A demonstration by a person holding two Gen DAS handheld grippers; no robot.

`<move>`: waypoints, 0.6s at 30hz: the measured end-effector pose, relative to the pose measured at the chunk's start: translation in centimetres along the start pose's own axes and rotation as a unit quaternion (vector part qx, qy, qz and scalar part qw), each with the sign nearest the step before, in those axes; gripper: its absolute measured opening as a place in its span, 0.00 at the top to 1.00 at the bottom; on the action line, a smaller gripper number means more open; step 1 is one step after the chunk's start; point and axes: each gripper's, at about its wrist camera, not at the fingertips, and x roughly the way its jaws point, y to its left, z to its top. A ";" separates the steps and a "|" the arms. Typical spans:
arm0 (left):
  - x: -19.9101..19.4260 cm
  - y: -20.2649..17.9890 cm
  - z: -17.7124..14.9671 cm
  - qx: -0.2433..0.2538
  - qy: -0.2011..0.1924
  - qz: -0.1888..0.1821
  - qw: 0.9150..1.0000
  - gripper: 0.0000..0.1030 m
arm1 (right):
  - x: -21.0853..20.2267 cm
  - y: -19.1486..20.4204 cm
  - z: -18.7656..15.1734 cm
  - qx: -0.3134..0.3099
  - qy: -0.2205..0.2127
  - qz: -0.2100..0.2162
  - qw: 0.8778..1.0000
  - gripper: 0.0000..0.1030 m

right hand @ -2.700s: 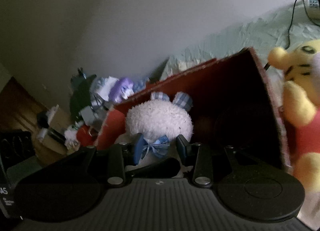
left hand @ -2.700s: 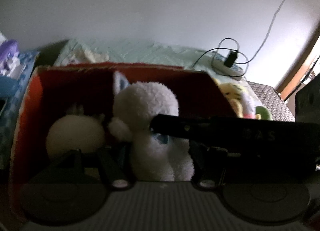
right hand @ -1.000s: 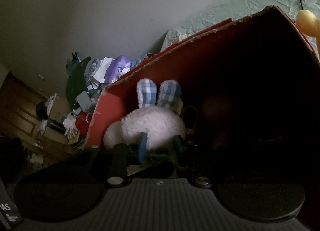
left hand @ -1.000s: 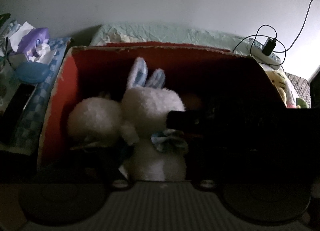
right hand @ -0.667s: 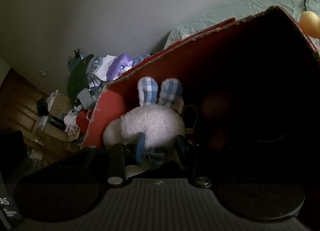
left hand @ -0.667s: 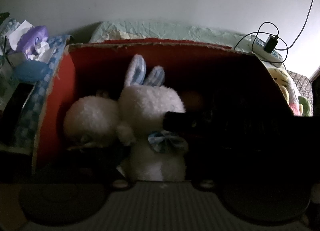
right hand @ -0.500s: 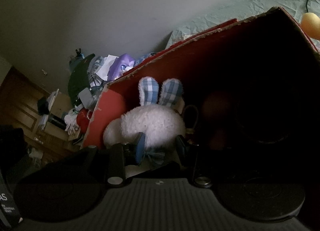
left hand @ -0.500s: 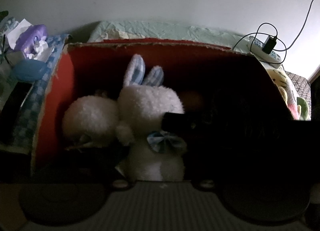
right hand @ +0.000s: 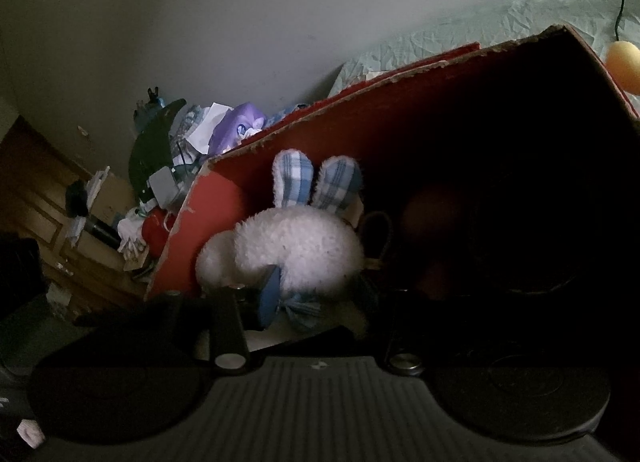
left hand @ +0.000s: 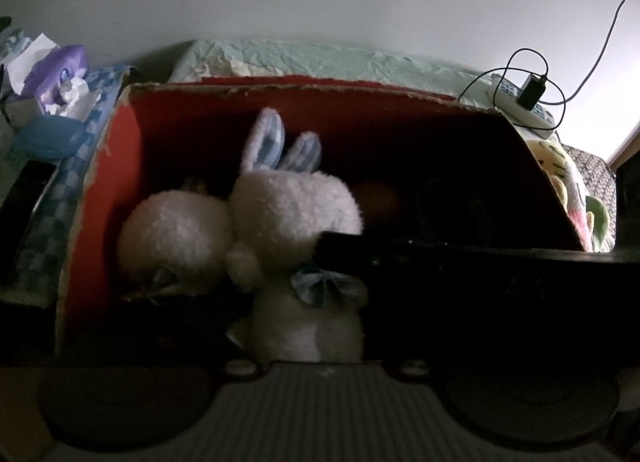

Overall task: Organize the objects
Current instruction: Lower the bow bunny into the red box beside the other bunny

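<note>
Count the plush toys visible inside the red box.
2 clearly: the white bunny with plaid ears mid-box, held by the right gripper, and a round white plush left of it, touching. The red box's dark right half may hide more.

- The left gripper (left hand: pixel 326 346) points forward from the bottom centre of its own view. Its two finger bases sit well apart at the lower edge, and the fingers beyond them are lost in shadow.
- The right gripper (right hand: pixel 320 292) reaches forward from the lower centre of its view. One blue-faced pad (right hand: pixel 267 296) shows left of centre. The opposite finger is dim, right of centre, with a gap between the two.
- In the left wrist view, the right gripper enters from the right edge as a dark horizontal bar that ends near mid-frame.
- Whether either gripper is clamping cannot be told.
</note>
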 end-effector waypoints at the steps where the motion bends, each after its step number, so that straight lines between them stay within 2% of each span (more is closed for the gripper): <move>1: 0.0 0.0 0.0 0.001 0.000 0.000 1.000 0.13 | 0.0 0.0 0.0 -0.001 0.000 0.000 1.000 0.54; 18: 0.2 -0.1 0.0 0.001 0.002 -0.004 1.000 0.14 | 0.0 0.2 -0.1 -0.006 0.000 -0.002 1.000 0.54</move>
